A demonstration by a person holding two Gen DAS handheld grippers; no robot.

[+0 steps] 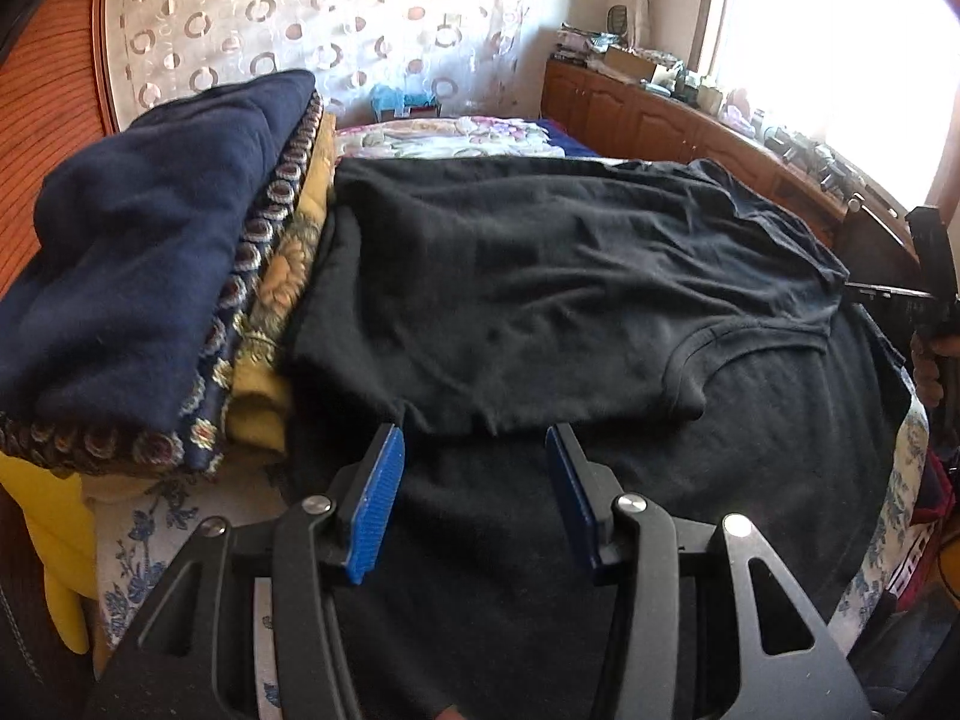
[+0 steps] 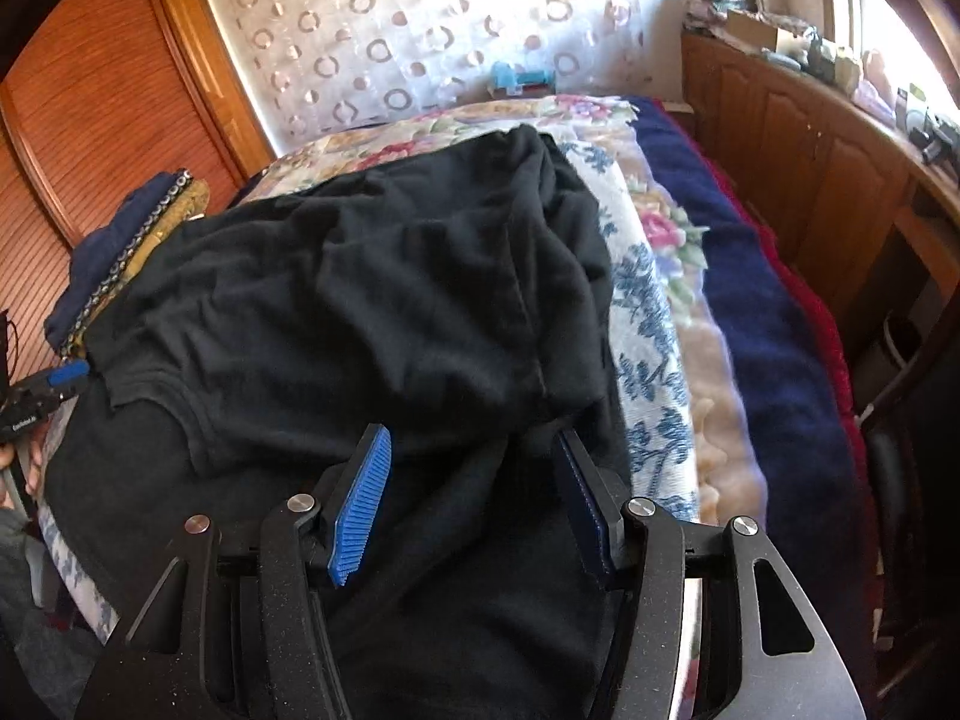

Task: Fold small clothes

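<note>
Shirt: one black shirt lies on the bed, folded over on itself, the upper layer ending in a curved ribbed hem near the front; a lower black layer runs out under both grippers.
Left gripper: left gripper hangs over the near edge of the shirt, jaws apart, blue pads clear of the cloth's top fold; nothing pinched between them.
Right gripper: right gripper over the shirt's right part, jaws parted; black cloth bunches up between the pads, but whether it touches the right-hand pad is hard to tell in the shadow. Not clamped.
Stack: one pile of folded textiles just left of the shirt, touching its edge: a navy piece on top, a patterned band under it, a yellow floral piece lowest. Three layers counted.
Bedding: floral cover under the shirt; a navy blanket with a red edge beside it on the right.
Yellow item: one plain yellow thing below the stack at the left edge; kind unclear.
Cabinets: wooden cabinets along the right wall, top cluttered with small items.
Curtain: pale curtain with ring pattern behind the bed.
Wardrobe: slatted wooden door at the left.
In the way: the stack crowds the shirt's left edge; each gripper shows at the edge of the other's view.
</note>
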